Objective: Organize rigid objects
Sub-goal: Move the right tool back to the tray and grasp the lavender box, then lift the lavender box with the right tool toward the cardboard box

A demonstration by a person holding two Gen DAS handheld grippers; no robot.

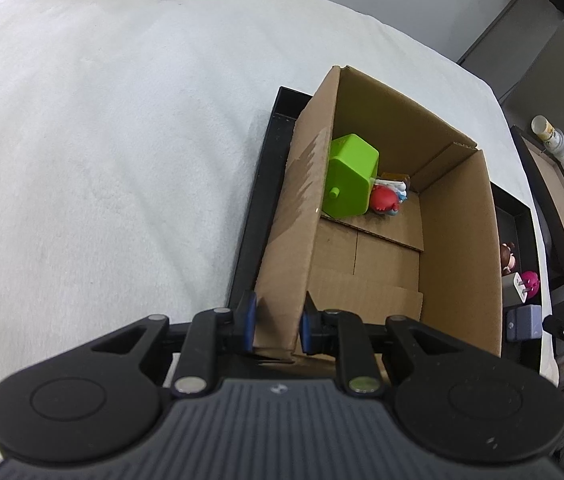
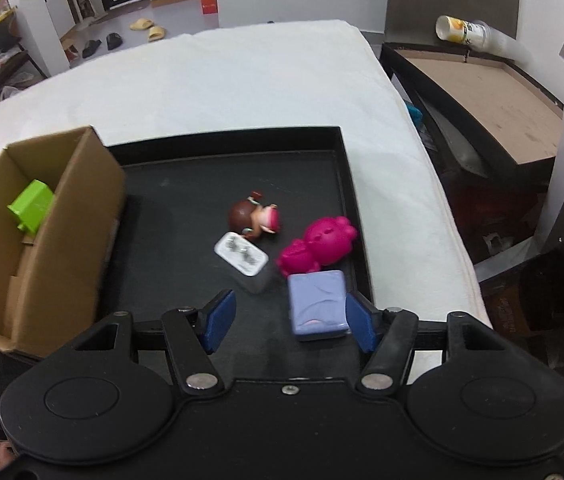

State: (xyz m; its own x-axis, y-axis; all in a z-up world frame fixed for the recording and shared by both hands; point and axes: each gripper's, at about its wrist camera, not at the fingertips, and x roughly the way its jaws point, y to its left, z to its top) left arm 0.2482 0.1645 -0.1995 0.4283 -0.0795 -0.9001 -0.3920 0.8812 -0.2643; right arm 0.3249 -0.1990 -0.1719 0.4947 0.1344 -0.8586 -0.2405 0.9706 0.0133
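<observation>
- Left gripper (image 1: 276, 326), bottom centre of the left wrist view: its two blue-padded fingers are clamped on the near corner wall of the one cardboard box (image 1: 461, 240), one pad outside, one inside.
- Box stands open-topped on the left part of one black tray (image 1: 260, 184); the tray lies on a white cloth-covered surface (image 1: 102, 140) that fills the left of the frame.
- Inside the box, at its far end: one green plastic block (image 1: 351, 176), lying tilted, and touching it on the right one red round toy (image 1: 385, 199). More small things sit behind the red toy, too hidden to count.
- Right gripper (image 2: 289, 320), lower centre of the right wrist view: jaws apart, nothing gripped. One lilac rectangular case (image 2: 315, 304) lies flat between the pads, just beside the right pad; I cannot tell whether it touches.
- Beyond the case on the tray floor, four loose things in all with it: one magenta figure (image 2: 319, 246) touching the case's far edge, one white plug adapter (image 2: 242, 256) with metal prongs up to the left, one brown-haired doll (image 2: 254, 218) on its side behind the adapter.
- Far right of the frame, off the cloth: one pale cup-like container (image 2: 463, 32) on its side on a brown board.
</observation>
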